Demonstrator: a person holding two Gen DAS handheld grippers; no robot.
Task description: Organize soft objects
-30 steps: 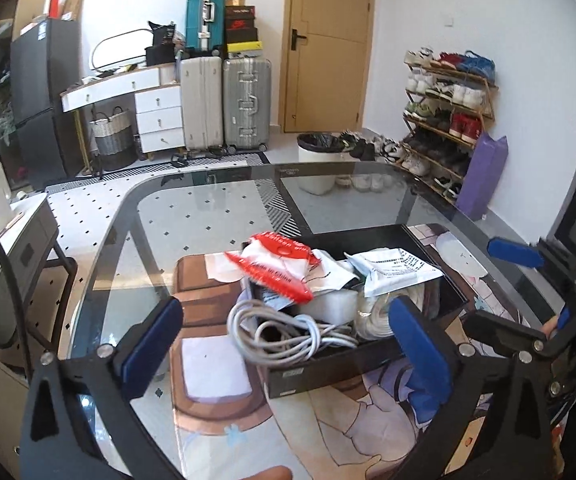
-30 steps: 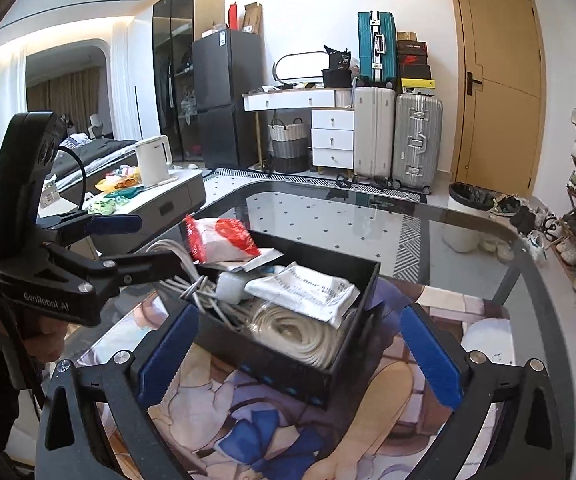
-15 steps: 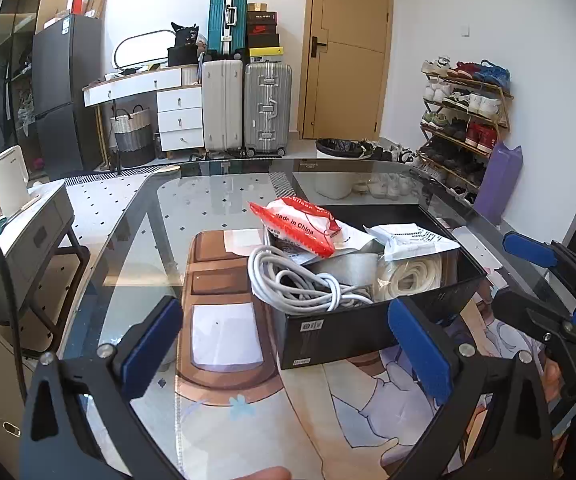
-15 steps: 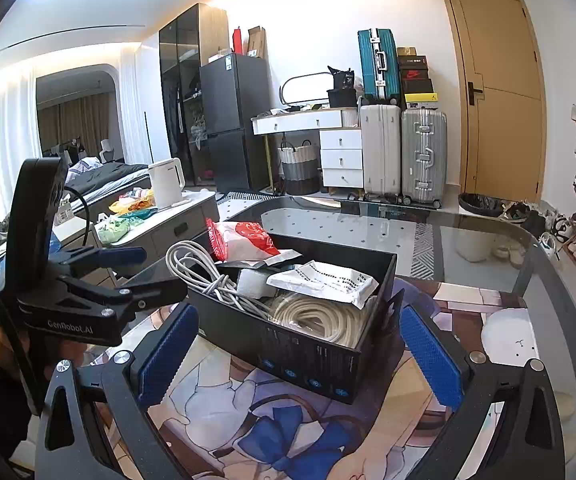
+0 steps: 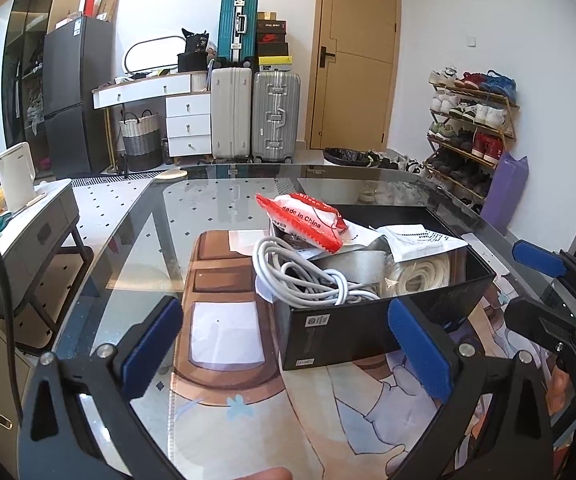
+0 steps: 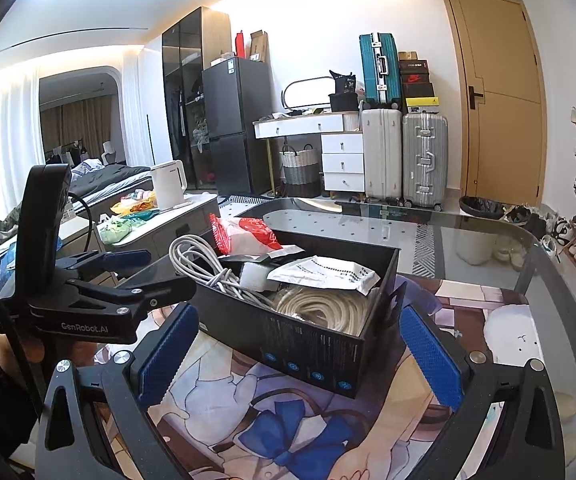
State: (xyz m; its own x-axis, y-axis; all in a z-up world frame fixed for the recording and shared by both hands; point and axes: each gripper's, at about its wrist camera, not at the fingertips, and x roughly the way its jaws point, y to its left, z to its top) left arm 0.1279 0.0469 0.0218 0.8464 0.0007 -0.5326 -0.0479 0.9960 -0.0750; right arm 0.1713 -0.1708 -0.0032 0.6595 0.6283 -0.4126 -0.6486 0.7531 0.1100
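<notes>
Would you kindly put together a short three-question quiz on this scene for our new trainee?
1. True or false: the red packet lies flat on the glass table, outside the black box.
2. Which item hangs over the box's edge? A) grey cable bundle B) cream rope coil C) white printed pouch
3. Fill in: both the left hand-held gripper and the right hand-held gripper are ____ and hold nothing.

Key: 1 false; it rests on the box's contents. 2 A. 3 open.
</notes>
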